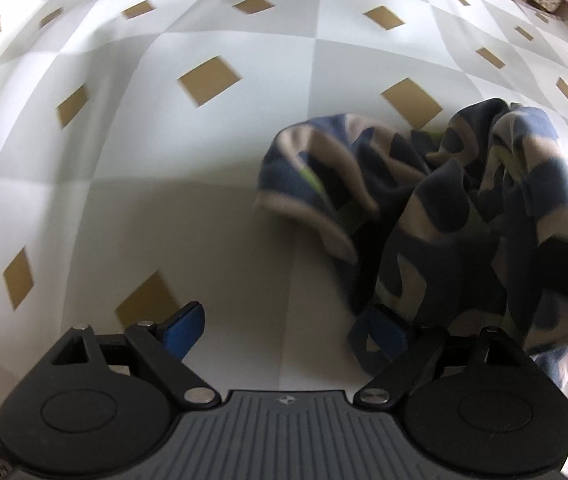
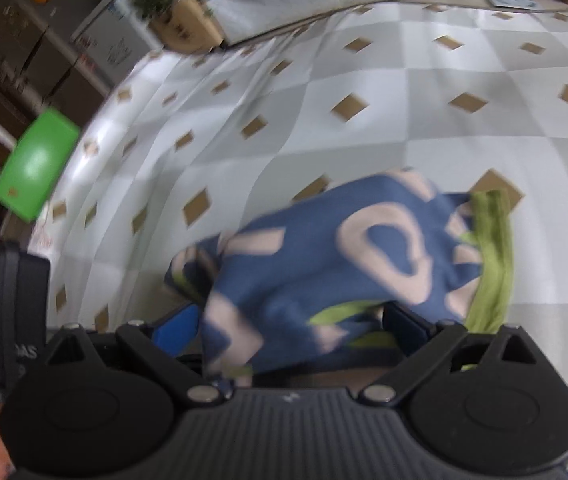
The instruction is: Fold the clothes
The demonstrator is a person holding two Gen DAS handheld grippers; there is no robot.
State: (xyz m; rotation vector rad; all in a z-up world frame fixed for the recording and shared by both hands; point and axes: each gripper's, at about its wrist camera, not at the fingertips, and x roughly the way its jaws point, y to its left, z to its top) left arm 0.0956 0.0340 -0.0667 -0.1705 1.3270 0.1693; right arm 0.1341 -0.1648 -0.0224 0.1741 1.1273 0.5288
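Blue fleece garment [image 1: 444, 208], patterned in beige with lime-green trim, lies crumpled on the checked cloth [image 1: 164, 160] covering the counter. The left gripper [image 1: 284, 328] has its fingers spread wide apart over bare cloth, the garment bunched against its right finger [image 1: 382, 330]. In the right wrist view the garment [image 2: 324, 280] drapes between the right gripper's [image 2: 288, 324] fingers; whether they pinch it I cannot tell.

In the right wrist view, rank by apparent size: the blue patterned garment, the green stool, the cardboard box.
1. Blue patterned garment, largest, though it lies nearest the camera.
2. Green stool.
3. Cardboard box, only slightly smaller than the stool; it sits farther off, so true sizes are unsure.
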